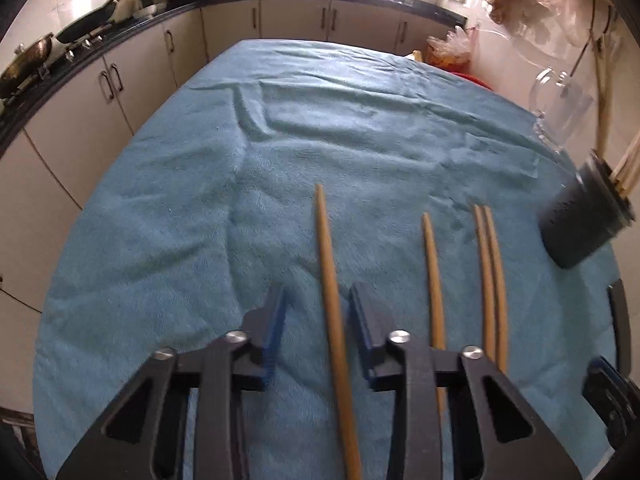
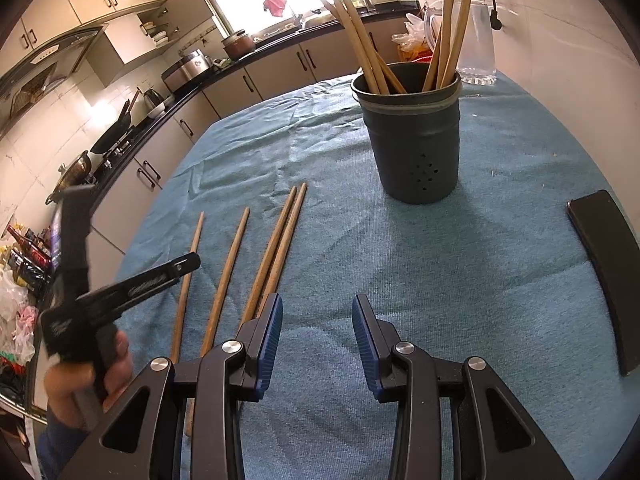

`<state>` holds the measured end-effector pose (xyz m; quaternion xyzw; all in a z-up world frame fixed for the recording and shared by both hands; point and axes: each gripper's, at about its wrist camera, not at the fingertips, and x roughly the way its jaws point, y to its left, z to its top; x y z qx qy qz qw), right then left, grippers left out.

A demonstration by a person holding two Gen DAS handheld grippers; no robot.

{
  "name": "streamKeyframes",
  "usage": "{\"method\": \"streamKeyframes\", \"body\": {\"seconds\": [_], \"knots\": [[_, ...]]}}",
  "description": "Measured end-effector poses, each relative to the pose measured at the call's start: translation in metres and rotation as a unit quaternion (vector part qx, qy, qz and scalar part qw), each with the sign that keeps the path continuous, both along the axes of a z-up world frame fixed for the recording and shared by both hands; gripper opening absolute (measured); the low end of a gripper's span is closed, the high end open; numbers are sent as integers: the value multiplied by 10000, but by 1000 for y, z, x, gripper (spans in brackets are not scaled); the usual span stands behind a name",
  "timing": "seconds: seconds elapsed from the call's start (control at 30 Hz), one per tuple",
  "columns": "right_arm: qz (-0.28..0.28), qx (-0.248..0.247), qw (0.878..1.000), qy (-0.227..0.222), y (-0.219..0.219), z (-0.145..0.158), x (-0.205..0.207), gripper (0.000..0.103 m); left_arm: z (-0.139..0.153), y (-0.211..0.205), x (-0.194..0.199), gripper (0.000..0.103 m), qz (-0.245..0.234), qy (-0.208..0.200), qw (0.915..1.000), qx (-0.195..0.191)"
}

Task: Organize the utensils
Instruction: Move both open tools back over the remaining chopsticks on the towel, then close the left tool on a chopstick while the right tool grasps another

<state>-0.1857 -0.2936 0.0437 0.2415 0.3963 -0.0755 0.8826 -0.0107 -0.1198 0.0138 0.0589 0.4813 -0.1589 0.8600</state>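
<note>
Several wooden chopsticks lie side by side on the blue cloth (image 1: 200, 200). My left gripper (image 1: 318, 296) is open and low over the leftmost chopstick (image 1: 326, 248), which runs between its jaws with a gap still showing on the left side. In the right wrist view, one of its fingers (image 2: 168, 274) reaches over that same chopstick (image 2: 188, 280). A single chopstick (image 2: 228, 272) and a touching pair (image 2: 276, 248) lie further right. My right gripper (image 2: 317, 304) hovers open and empty beside the pair. The dark holder (image 2: 416, 148) stands upright with several chopsticks in it.
A black phone (image 2: 604, 272) lies on the cloth at the right edge. A clear glass jug (image 2: 476, 40) stands behind the holder (image 1: 580, 224). A person's hand (image 2: 116, 360) grips the left tool. Kitchen cabinets and a counter (image 1: 120, 80) with pans surround the table.
</note>
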Motion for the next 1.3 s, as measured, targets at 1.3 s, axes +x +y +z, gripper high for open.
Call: {"method": "streamKeyframes", "body": {"seconds": [1.3], "knots": [[94, -729, 9892, 1268, 21, -28, 141, 7, -3, 46, -7, 11, 122, -414, 9967, -694]]}}
